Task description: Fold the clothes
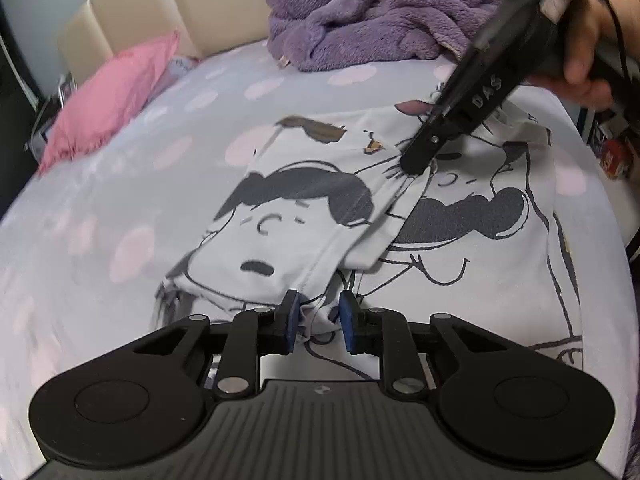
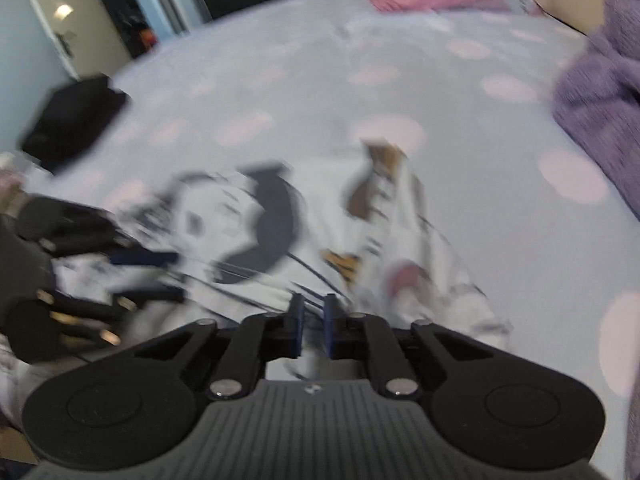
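- Bedding: pale sheet (image 1: 100,208) with pink dots, pink pillow (image 1: 108,100) and purple fleece (image 1: 360,16) at the far end.
- Printed garment (image 1: 280,220) lies flat mid-bed, directly ahead of both grippers; its long axis runs across the left wrist view.
- Left gripper (image 1: 318,312): jaws partly closed with a bunched hem between the pads.
- Right gripper (image 1: 416,162): clenched on a fold near the garment's centre, cloth puckering at its tip.
- Garment: white, cartoon faces in dark print, one side already lapped over the middle.

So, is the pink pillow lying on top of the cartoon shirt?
No, the pink pillow lies far off near the headboard, apart from the cartoon shirt, which is spread on the dotted sheet.
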A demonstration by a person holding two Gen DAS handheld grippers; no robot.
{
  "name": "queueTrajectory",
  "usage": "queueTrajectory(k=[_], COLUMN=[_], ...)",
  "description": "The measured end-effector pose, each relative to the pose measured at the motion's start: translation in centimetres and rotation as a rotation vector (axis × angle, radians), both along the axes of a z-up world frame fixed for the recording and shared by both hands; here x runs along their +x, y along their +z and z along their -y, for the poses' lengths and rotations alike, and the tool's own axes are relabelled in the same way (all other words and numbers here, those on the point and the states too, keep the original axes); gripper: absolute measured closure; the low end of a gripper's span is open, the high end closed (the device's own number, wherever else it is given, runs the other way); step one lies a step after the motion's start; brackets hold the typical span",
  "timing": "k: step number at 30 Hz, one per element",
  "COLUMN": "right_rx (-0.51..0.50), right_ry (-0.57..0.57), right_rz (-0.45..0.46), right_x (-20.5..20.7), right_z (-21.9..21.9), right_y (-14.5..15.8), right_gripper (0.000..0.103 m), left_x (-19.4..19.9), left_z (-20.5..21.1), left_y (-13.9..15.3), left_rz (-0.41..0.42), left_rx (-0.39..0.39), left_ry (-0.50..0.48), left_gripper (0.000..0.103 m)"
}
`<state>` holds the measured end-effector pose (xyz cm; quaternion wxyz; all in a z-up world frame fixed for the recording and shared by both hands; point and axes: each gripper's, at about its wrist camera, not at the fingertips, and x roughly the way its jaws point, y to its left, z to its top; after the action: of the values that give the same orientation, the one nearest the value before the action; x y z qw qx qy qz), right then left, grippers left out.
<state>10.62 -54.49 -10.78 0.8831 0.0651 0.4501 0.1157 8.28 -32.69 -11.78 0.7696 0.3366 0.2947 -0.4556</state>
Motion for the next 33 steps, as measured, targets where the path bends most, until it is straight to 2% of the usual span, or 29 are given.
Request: queueTrajectory(k=[3,5,6,7,8,9,14,17,22,23,26,29,33], right_rx=[0.010,0.059,0.085,0.106,0.116,0.125,0.163,0.246,0.280,0.279,0.298,0.221,0.237], right_ry=[-0.093,-0.130,-0.147,-0.166,-0.199,-0.234,-0.372,-0.429,-0.427,-0.408,-0.348,-0.315,-0.286], right_rz=[0.009,0.037,0.052,0.064,0.073,0.081,-0.001,-0.041,-0.011,-0.006,-0.020,-0.059,-0.097], right_x=[-0.6,-1.6,-2.4,-3.1,-3.8,-4.5,-6.5,-6.3,-4.6,-4.0,-2.0,-0.5,0.3], right_z=[2.0,3.3,4.0,4.7,5.3,5.9,8.5,9.1,7.7,7.2,5.8,4.8,4.8], right_y=[0.3,1.2,1.8,2.2,2.5,2.8,1.2,-0.7,-1.5,-1.5,-1.7,-1.5,0.3], right_gripper=[0.102,0.093,0.075,0.063,0.044,0.038,0.033,0.031,0.032,0.037,0.064,0.088,0.090], left_x=[0.3,0.0,-0.2,-0.4,-0.7,-1.0,-2.2,-2.5,-2.3,-2.3,-2.2,-2.3,-2.4], left_z=[-0.1,-1.0,-1.4,-1.9,-2.4,-2.9,-4.7,-5.5,-6.5,-6.7,-7.5,-8.3,-10.0], left_y=[0.8,1.6,2.0,2.4,2.7,2.9,4.0,4.3,4.2,4.3,4.9,5.6,6.6], left_rz=[-0.032,-0.040,-0.042,-0.042,-0.041,-0.042,-0.047,-0.046,-0.058,-0.069,-0.089,-0.078,-0.055], left_rx=[-0.013,-0.056,-0.078,-0.096,-0.107,-0.119,-0.131,-0.130,-0.122,-0.131,-0.159,-0.168,-0.174], left_ry=[0.026,0.044,0.052,0.061,0.074,0.085,0.126,0.149,0.200,0.213,0.248,0.271,0.298], left_gripper=[0.084,0.083,0.080,0.078,0.077,0.074,0.065,0.062,0.062,0.062,0.062,0.062,0.062])
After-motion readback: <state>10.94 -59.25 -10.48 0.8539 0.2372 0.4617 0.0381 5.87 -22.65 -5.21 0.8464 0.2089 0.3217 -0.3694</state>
